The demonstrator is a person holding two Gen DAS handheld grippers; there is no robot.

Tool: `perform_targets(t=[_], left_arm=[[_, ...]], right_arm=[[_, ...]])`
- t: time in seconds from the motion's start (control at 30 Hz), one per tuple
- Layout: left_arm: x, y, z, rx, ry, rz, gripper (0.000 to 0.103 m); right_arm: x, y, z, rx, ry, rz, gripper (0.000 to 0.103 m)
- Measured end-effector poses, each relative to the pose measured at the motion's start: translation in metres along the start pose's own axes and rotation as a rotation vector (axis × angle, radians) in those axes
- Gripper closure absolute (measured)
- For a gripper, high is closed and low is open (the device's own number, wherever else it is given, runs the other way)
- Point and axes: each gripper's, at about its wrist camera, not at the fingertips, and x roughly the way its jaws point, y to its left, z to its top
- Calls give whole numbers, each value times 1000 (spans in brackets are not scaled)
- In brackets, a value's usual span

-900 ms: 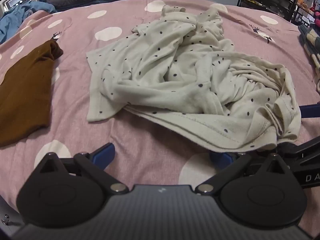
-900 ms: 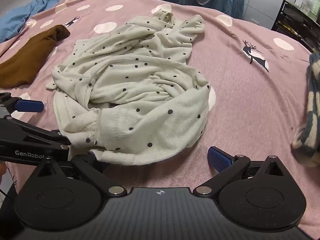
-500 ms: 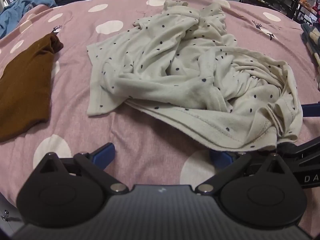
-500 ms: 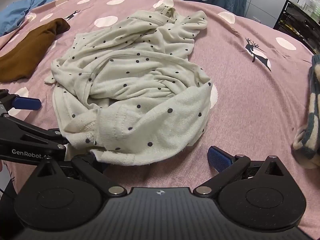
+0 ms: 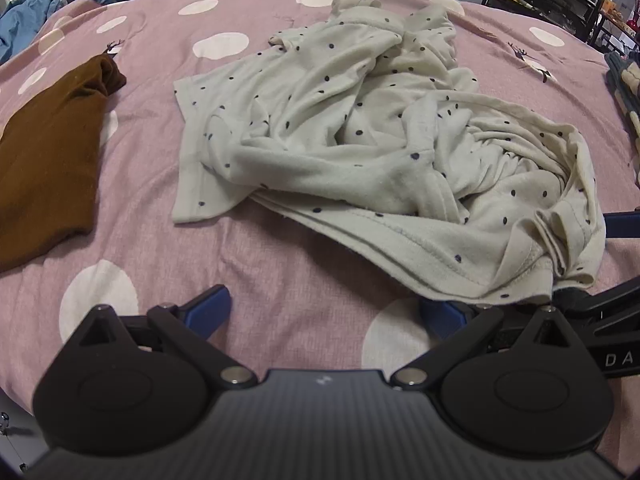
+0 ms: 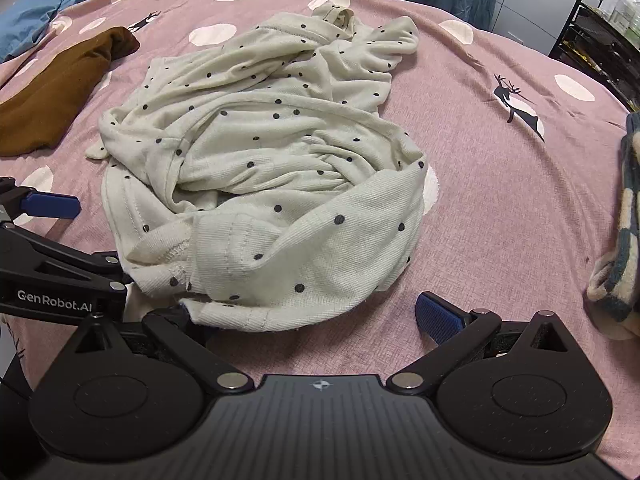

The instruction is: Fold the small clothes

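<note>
Pink bedspread [image 6: 500, 208] under spread right gripper [image 6: 316, 316]; left gripper [image 6: 52, 240], spread, reads "GenRobot.AI".

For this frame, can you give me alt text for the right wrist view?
A crumpled cream polka-dot garment lies on a pink spotted bedsheet, its near hem over one finger of the open right gripper. A brown garment lies far left; the left gripper enters at left.

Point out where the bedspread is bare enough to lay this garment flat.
Bare bedspread lies between the dotted garment and the checked cloth; a narrower strip separates it from the brown garment. The near edge is crowded by both tools.
</note>
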Motion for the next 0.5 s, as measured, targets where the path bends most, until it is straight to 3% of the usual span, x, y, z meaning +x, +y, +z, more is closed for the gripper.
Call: perform_targets(t=[0.5], left_arm=[[3, 3, -2, 2, 5, -11, 0]], right_arm=[[1, 0, 1, -5, 6, -1, 0]])
